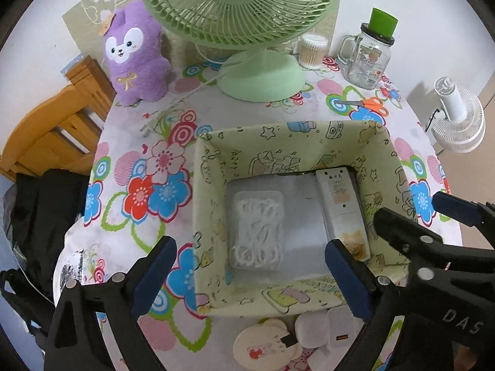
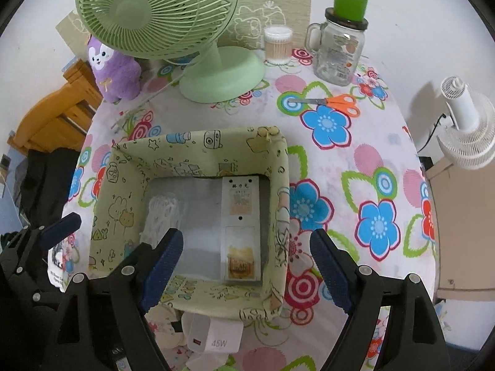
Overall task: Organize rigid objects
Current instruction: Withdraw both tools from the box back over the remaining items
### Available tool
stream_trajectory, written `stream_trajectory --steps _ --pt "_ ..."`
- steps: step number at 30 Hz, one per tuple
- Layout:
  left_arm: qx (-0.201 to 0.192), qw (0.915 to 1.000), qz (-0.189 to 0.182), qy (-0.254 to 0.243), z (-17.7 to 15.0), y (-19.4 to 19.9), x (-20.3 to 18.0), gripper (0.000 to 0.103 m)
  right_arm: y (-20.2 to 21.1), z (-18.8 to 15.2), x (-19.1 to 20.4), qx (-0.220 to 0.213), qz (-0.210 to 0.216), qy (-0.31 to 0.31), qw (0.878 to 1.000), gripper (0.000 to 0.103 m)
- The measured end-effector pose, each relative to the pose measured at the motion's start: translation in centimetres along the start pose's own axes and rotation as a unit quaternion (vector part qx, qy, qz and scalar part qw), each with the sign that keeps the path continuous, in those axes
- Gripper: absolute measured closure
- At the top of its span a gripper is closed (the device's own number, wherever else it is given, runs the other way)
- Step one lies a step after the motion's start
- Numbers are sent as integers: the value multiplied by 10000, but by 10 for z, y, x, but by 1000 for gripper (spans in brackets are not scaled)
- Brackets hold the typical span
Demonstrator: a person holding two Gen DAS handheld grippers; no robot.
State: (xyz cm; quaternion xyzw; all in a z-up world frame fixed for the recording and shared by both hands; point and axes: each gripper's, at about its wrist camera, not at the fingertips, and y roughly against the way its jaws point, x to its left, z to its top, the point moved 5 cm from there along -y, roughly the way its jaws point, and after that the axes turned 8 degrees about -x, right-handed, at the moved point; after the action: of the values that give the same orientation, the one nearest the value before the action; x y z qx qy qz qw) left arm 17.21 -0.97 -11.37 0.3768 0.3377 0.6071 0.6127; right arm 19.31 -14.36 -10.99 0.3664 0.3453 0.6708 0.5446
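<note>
Partway through: the fabric box (image 1: 290,216) at frame centre already holds a bagged white cable (image 1: 258,232) and a long white pack (image 2: 241,228), while a white charger (image 2: 216,337) and round coasters (image 1: 266,343) wait at the lower edge; left gripper (image 1: 250,278) and right gripper (image 2: 247,266) both hover above it, released and empty.

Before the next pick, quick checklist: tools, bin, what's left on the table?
1. Left tool open, nothing between its pads: ok.
2. Right tool open, nothing held: ok.
3. Fabric bin upright: ok.
4. Long white box and clear packet lie flat inside the bin: ok.
5. White charger outside, at the bin's near wall: not ok.
6. Orange scissors out on the tablecloth: not ok.
</note>
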Motion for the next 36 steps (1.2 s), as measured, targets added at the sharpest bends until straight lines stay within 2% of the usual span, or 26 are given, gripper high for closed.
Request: stream_trajectory --steps 21,36 --pt "-246 9997 -45 -53 -19 49 3 5 48 -23 3 -265 0 -87 9996 17" --pt "-417 9991 -105 -3 -31 78 8 5 87 -36 7 -750 -320 -61 9967 17"
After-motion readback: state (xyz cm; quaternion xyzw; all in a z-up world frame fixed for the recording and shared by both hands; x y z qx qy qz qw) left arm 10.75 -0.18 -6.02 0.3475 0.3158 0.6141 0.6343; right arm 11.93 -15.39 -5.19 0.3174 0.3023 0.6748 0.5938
